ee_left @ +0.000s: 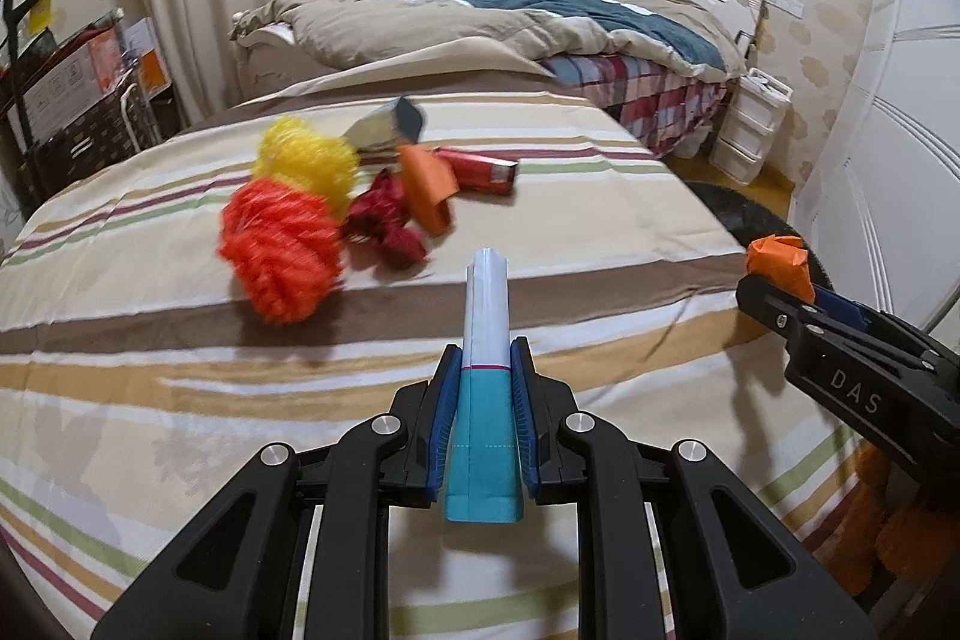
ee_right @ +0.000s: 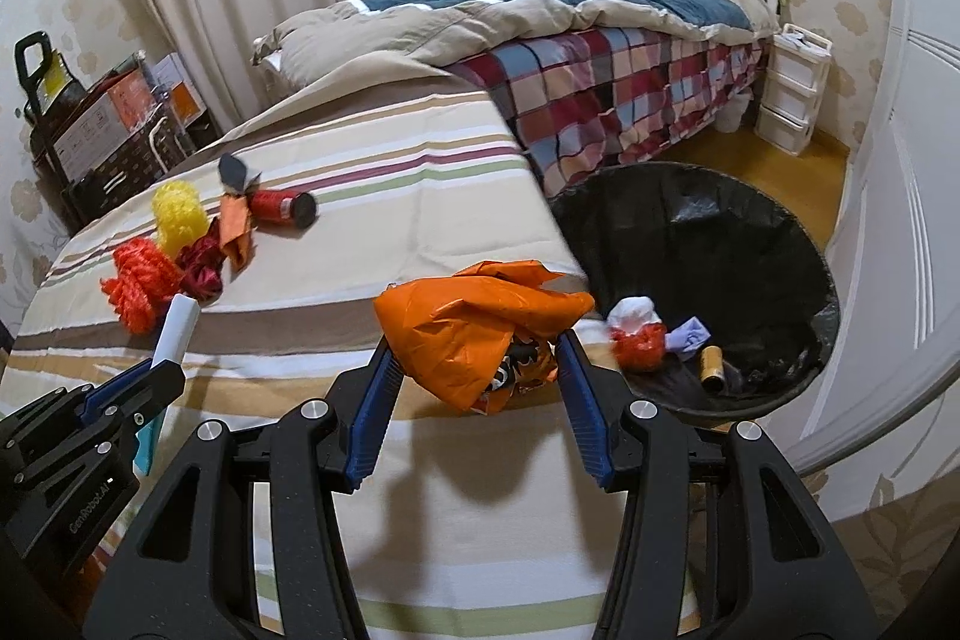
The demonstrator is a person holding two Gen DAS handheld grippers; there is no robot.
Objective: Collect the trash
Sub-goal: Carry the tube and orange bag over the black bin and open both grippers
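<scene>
My left gripper (ee_left: 485, 358) is shut on a white and teal box (ee_left: 487, 340) and holds it above the striped bed cover (ee_left: 180, 400). My right gripper (ee_right: 474, 346) holds a crumpled orange wrapper (ee_right: 474, 328) between its fingers, above the bed's edge, left of the black-lined trash bin (ee_right: 720, 244). It shows in the left wrist view (ee_left: 780, 263) too. More trash lies on the bed: an orange-red mesh ball (ee_left: 279, 250), a yellow mesh ball (ee_left: 309, 163), a dark red wrapper (ee_left: 384, 220), an orange paper (ee_left: 426, 187), a red packet (ee_left: 480, 169) and a silver carton (ee_left: 387, 127).
The bin holds a red mesh ball (ee_right: 639, 340), a purple scrap (ee_right: 690, 334) and a small brown roll (ee_right: 713, 367). A second bed with a plaid cover (ee_right: 600, 94) stands behind. White drawers (ee_right: 792, 88) stand at the right, stacked boxes (ee_right: 102, 124) at the left.
</scene>
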